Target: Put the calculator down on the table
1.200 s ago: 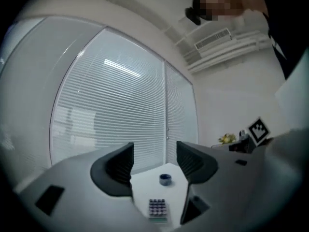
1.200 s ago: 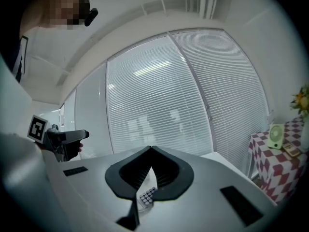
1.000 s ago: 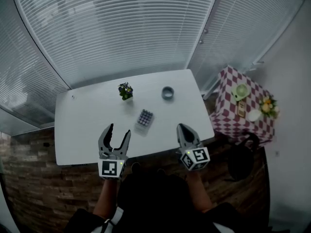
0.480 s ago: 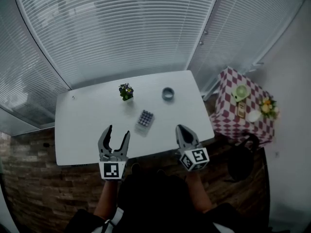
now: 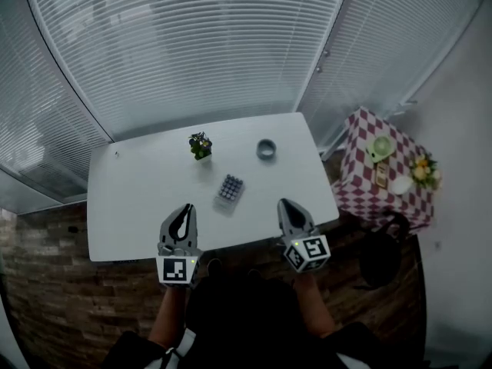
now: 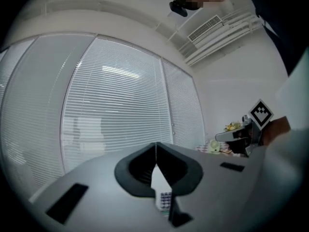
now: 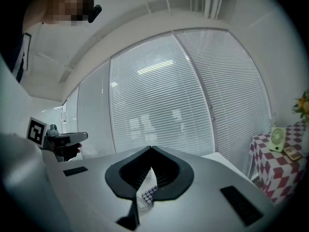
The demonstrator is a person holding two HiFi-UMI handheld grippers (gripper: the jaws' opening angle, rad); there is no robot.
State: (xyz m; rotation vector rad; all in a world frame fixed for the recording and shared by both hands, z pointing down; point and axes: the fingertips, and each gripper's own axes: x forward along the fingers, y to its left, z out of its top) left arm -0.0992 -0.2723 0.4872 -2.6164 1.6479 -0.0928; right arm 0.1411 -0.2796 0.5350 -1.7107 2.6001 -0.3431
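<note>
The calculator (image 5: 229, 188), small and grey with rows of buttons, lies flat on the white table (image 5: 138, 191) near its middle. It also shows beyond the jaws in the left gripper view (image 6: 164, 200) and the right gripper view (image 7: 147, 194). My left gripper (image 5: 184, 208) hovers at the table's near edge, short of the calculator. Its jaws have just been closing and their tips now meet (image 6: 155, 145) with nothing between them. My right gripper (image 5: 286, 203) is held near the front right of the table, shut and empty (image 7: 151, 149).
A small potted plant (image 5: 199, 144) and a grey ring-shaped object (image 5: 266, 148) stand at the back of the table. To the right is a lower table with a red-checked cloth (image 5: 369, 183) carrying a small fan (image 5: 382, 143). Window blinds fill the background.
The left gripper's jaws, wide apart in the earlier frames, have come together. Neither hand has shifted, and the calculator lies where it was.
</note>
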